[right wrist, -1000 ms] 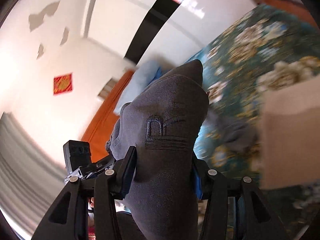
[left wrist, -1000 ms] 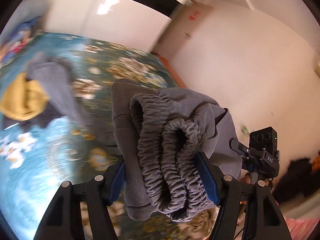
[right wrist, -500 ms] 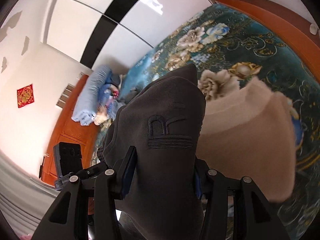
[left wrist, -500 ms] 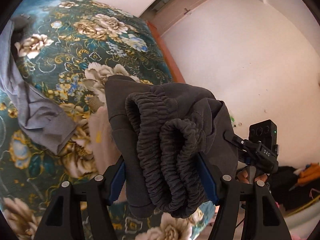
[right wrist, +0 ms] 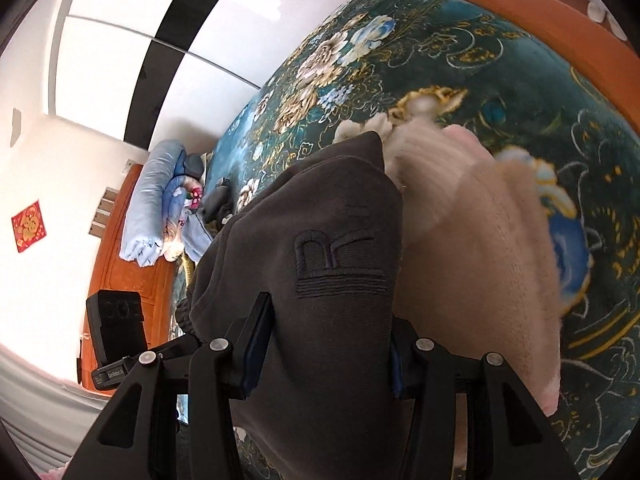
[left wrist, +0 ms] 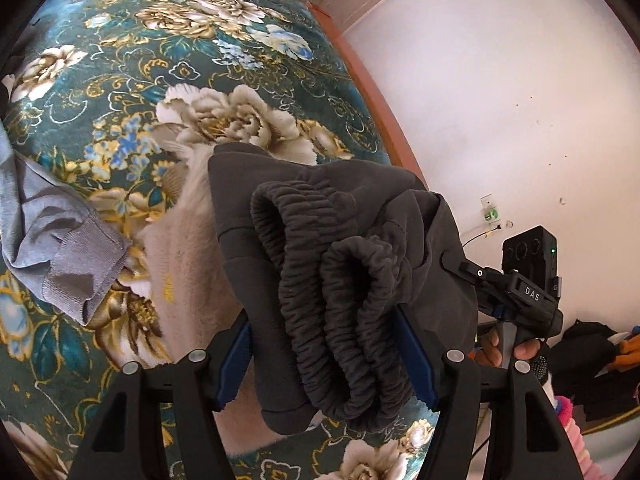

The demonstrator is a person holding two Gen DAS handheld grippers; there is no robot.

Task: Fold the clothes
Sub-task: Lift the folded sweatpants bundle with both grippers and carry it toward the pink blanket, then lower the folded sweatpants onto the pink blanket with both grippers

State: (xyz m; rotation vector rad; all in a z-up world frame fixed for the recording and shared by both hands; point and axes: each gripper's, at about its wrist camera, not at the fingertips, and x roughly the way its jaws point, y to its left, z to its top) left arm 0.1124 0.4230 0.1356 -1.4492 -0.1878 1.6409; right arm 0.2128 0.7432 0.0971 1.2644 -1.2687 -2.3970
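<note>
Above the bed (left wrist: 132,60), left claw (left wrist: 332,356) and right claw (right wrist: 324,344) each clamp one end of the folded dark pants (left wrist: 320,248); beige garment (right wrist: 500,264) lies directly beneath, long axis spanning claws.

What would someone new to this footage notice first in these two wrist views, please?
The dark grey garment fills both views: its gathered elastic band bunches between the left gripper, while the right gripper clamps a flat part with an embroidered logo. Behind lies the teal floral bedspread, with a pale pink fleece piece directly under the held garment.
</note>
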